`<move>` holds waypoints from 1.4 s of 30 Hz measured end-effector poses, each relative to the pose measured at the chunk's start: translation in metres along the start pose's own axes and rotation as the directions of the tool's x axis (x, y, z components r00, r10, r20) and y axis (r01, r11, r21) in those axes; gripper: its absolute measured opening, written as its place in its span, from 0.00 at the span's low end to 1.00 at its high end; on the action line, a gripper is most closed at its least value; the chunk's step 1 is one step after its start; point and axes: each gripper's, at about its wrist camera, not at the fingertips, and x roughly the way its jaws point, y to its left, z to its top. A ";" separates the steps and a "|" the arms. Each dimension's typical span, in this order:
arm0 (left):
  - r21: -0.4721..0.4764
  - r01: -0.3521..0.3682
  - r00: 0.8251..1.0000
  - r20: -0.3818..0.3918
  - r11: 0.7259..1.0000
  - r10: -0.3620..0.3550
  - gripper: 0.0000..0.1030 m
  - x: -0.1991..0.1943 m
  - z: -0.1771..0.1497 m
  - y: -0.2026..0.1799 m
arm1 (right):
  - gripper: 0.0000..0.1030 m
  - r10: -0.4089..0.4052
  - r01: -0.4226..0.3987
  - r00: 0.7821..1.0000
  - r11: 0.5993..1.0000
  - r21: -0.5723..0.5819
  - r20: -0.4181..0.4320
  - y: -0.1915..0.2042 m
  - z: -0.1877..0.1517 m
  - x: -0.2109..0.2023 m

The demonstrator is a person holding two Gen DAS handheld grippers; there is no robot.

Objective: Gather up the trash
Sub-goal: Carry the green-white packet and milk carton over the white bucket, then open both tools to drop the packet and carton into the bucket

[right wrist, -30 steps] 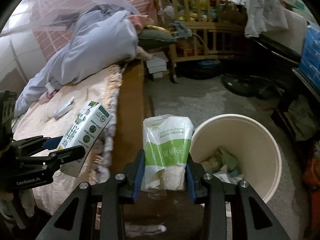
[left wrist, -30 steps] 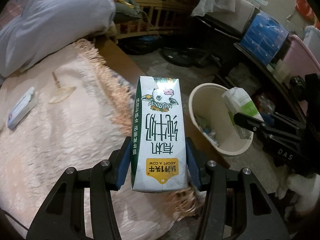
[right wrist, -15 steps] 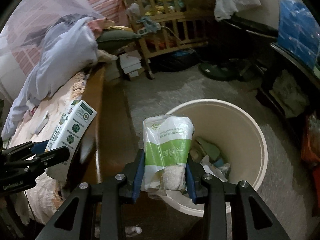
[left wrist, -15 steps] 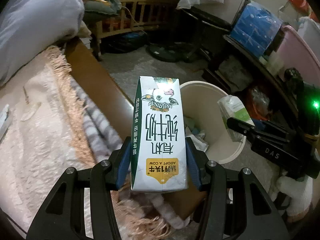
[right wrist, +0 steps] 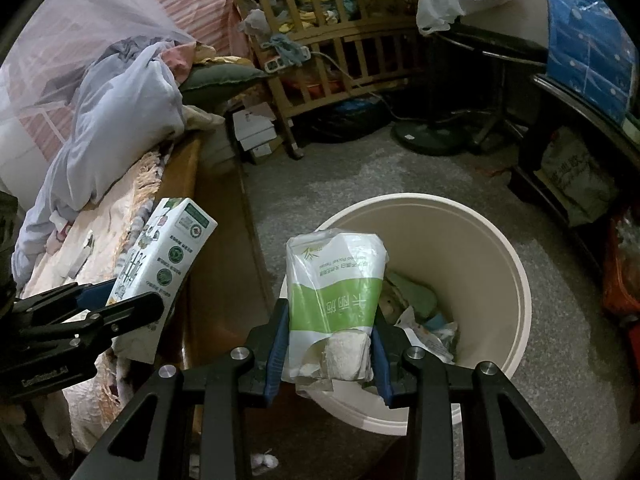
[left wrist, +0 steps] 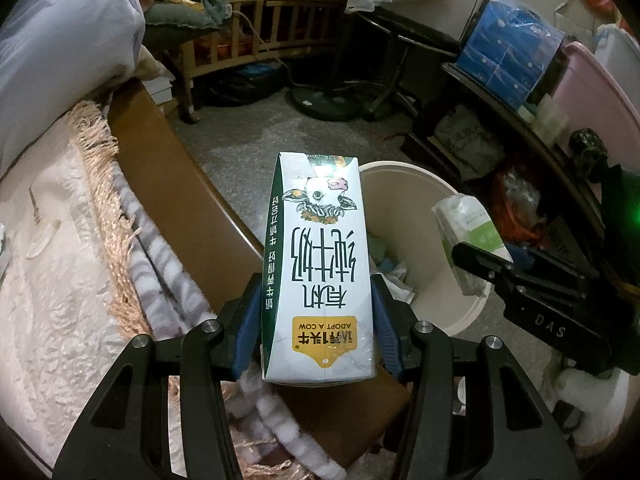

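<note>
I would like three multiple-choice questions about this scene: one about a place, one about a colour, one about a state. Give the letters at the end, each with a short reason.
1. Where does the waste bin stand?
A. on the bed
B. on the floor beside the bed
C. on a shelf

2. What colour is the band on the tissue pack?
A. green
B. red
C. blue

3. In what state is the left gripper?
A. open and empty
B. shut with nothing in it
C. shut on the milk carton

Answers:
1 B: the bin rests on the grey floor next to the bed's wooden edge.
2 A: a green band crosses the white wrapper.
3 C: both blue pads press the carton's sides.
</note>
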 end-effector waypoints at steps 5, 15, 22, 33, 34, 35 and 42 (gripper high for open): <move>0.008 0.003 1.000 -0.005 1.000 -0.003 0.48 0.006 0.005 -0.004 | 0.34 -0.004 0.004 1.000 1.000 0.007 -0.004 -0.002 0.002 0.002; 0.035 0.011 1.000 -0.016 0.999 -0.011 0.48 0.023 0.019 -0.021 | 0.34 -0.020 0.021 1.000 0.999 0.025 -0.014 -0.013 0.004 0.004; 0.050 0.013 1.000 -0.024 0.999 -0.012 0.48 0.034 0.024 -0.029 | 0.34 -0.038 0.039 0.999 0.999 0.030 -0.036 -0.021 0.005 0.010; 0.055 0.022 0.999 -0.038 0.998 -0.020 0.48 0.047 0.029 -0.034 | 0.34 -0.043 0.044 0.999 0.998 0.043 -0.031 -0.027 0.004 0.009; 0.053 0.024 0.999 -0.040 0.998 -0.022 0.48 0.048 0.029 -0.034 | 0.34 -0.045 0.046 0.999 0.998 0.046 -0.031 -0.027 0.005 0.010; 0.050 0.028 0.999 -0.041 0.998 -0.026 0.48 0.050 0.030 -0.033 | 0.34 -0.047 0.048 0.998 0.998 0.050 -0.031 -0.028 0.005 0.010; 0.037 0.081 0.995 -0.059 0.996 -0.079 0.48 0.060 0.034 -0.037 | 0.34 -0.056 0.058 0.998 0.995 0.075 -0.034 -0.036 0.005 0.012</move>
